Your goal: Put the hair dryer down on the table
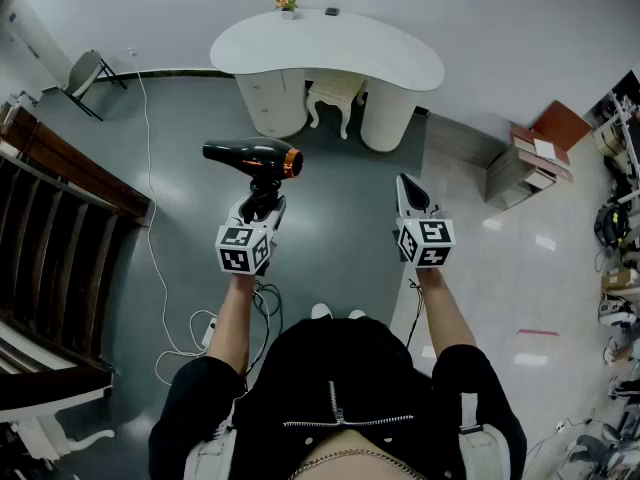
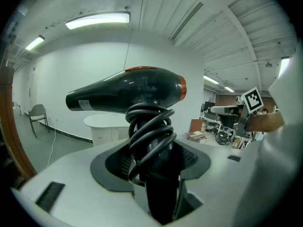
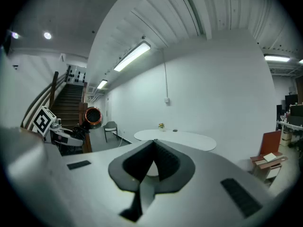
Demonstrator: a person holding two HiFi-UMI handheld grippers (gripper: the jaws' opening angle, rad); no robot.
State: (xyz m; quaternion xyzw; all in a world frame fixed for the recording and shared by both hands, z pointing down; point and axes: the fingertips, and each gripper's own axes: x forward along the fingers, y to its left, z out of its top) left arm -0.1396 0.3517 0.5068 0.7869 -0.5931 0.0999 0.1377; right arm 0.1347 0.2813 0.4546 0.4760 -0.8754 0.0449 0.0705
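Note:
A black hair dryer (image 1: 255, 156) with an orange ring at its rear stands upright in my left gripper (image 1: 263, 194), nozzle pointing left. In the left gripper view its handle (image 2: 154, 174), wound with black cord, sits between the jaws, and the left gripper (image 2: 151, 160) is shut on it. My right gripper (image 1: 408, 190) is at the same height to the right, shut with nothing in it; its tips meet in the right gripper view (image 3: 154, 145). The white curved table (image 1: 330, 48) stands some way ahead, beyond both grippers, and shows behind the dryer (image 2: 102, 122) and past the right jaws (image 3: 184, 138).
A small plant (image 1: 287, 4) and a dark item lie at the table's far edge, a white stool (image 1: 335, 98) under it. A wooden staircase (image 1: 60, 218) runs along the left. A folding chair (image 1: 85, 73), a white floor cable (image 1: 150, 238) and low shelves (image 1: 525, 163) are nearby.

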